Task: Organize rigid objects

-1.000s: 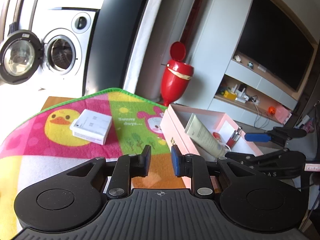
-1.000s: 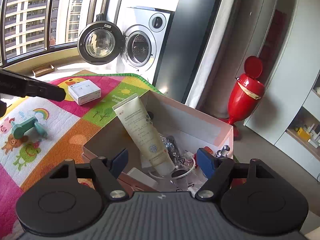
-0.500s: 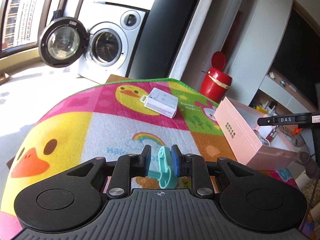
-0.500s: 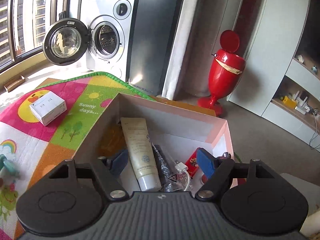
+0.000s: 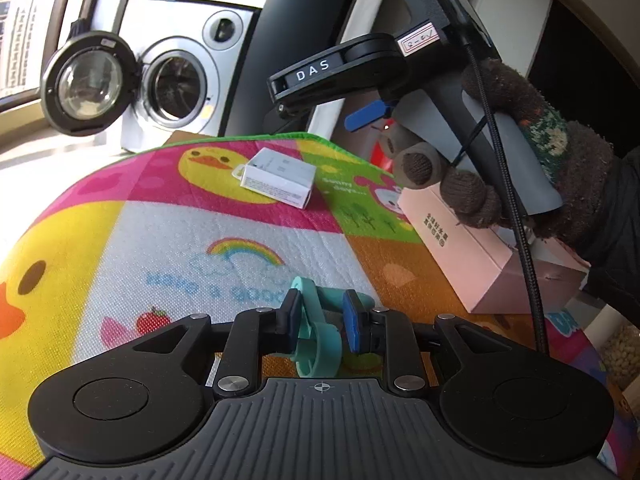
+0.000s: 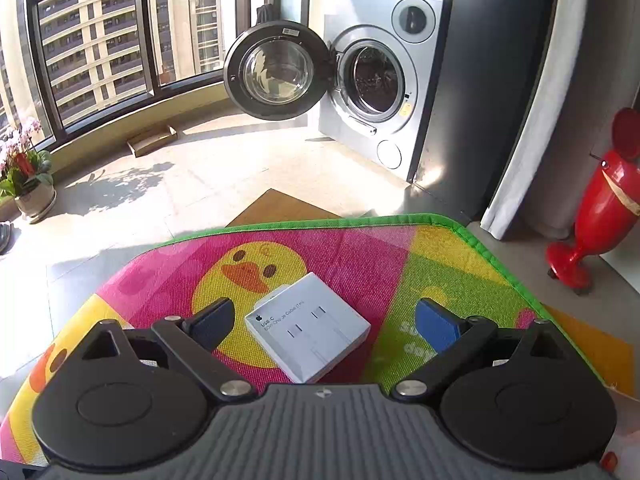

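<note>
A teal plastic object (image 5: 318,330) lies on the colourful play mat (image 5: 168,240) between the fingers of my left gripper (image 5: 320,314), which stand close on either side of it; I cannot tell whether they touch it. A white cable box (image 6: 308,338) lies on the mat; my right gripper (image 6: 324,320) hovers open above it, one finger on each side. The box also shows in the left wrist view (image 5: 278,179), with the right gripper (image 5: 360,76) above it in a gloved hand. A pink box (image 5: 468,252) stands at the mat's right.
A washing machine (image 6: 380,92) with its door open stands beyond the mat's far edge. A red bin (image 6: 600,208) stands on the floor at the right. A potted plant (image 6: 28,184) sits by the window at the left.
My right gripper has left the pink box and moved left over the white cable box. My left gripper has moved down onto the teal object, which now lies between its fingers.
</note>
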The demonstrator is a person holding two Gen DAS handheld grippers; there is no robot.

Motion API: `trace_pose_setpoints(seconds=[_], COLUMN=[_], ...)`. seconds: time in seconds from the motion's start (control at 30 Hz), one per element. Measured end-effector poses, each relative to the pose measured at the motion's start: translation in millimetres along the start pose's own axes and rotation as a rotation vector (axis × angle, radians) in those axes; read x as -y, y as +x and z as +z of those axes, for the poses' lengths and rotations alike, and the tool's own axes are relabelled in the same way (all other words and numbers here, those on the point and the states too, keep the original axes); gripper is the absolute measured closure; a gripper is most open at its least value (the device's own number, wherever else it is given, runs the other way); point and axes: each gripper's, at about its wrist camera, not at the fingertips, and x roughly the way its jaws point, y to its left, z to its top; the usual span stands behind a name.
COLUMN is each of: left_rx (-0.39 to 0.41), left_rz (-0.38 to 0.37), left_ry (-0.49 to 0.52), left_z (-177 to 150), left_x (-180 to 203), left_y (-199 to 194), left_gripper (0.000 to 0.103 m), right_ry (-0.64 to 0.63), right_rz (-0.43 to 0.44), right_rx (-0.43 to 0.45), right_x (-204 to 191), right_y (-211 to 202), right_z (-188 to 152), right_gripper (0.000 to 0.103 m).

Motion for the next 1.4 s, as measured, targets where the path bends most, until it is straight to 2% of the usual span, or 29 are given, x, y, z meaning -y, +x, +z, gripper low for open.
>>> trace_pose_setpoints(seconds=[0.03,0.1,0.2,0.27,0.4,0.47,0.53,0.63,0.67,0.7,0.77,0.9,1.0,1.2,1.3,1.4], left_rx=[0.0,-0.001,0.003,0.003,0.0,0.0,-0.002,-0.005,-0.005,-0.006,-0.008,-0.012,-0.012,-0.012,-0.016,-0.027], left_rz=[-0.008,-0.02,-0.037,-0.042,-0.05,-0.051,-0.051,-0.05,-0.05,-0.049,-0.047,-0.044,-0.042,-0.022,-0.001,0.026], left_ry=[-0.013,-0.038,-0.059,-0.066,-0.073,-0.074,-0.075,-0.078,-0.079,-0.079,-0.08,-0.08,-0.076,-0.047,-0.015,0.044], left_z=[0.0,0.0,0.2,0.2,0.3,0.4,0.6,1.0,1.1,1.2,1.3,1.7,1.6,1.7,1.7,0.3], left_x=[-2.1,-6.1,-8.1,-9.1,-9.8,-9.8,-10.0,-10.3,-10.4,-10.4,-10.4,-10.2,-9.3,-3.3,3.8,15.7], left_y=[0.0,-0.2,-0.7,-0.8,-1.0,-1.5,-0.7,0.5,0.7,0.8,1.2,1.9,1.6,2.0,2.0,1.3], left_gripper=[0.078,0.078,0.078,0.078,0.078,0.078,0.078,0.078,0.078,0.078,0.078,0.078,0.078,0.078,0.078,0.078], right_ry=[-0.043,-0.073,-0.035,-0.014,-0.038,0.002,0.025,-0.046,-0.079,-0.112,-0.137,-0.063,-0.046,-0.054,-0.004,0.067], right_rz=[-0.01,0.034,0.098,0.102,0.082,0.152,0.178,0.121,0.096,0.075,0.059,0.095,0.093,0.022,-0.029,-0.134], right_rx=[-0.01,-0.046,-0.097,-0.112,-0.187,-0.231,-0.23,-0.243,-0.24,-0.235,-0.221,-0.167,-0.076,0.05,0.065,0.081], right_x=[-5.7,-7.8,-3.2,1.4,4.5,7.8,5.8,-11.2,-17.2,-22.9,-31.6,-27.5,-20.8,-13.4,-6.6,2.4], right_y=[10.9,24.4,39.8,45.7,57.2,56.5,49.0,40.9,37.7,34.2,17.9,-31.6,-85.0,-177.0,-197.2,-207.3], right_z=[4.9,12.3,22.7,24.7,17.4,10.4,3.5,-9.3,-13.9,-18.4,-24.0,-32.3,-49.8,-122.3,-160.1,-202.2], right_gripper=[0.006,0.006,0.006,0.006,0.006,0.006,0.005,0.006,0.01,0.02,0.032,0.033,0.034,0.034,0.034,0.034])
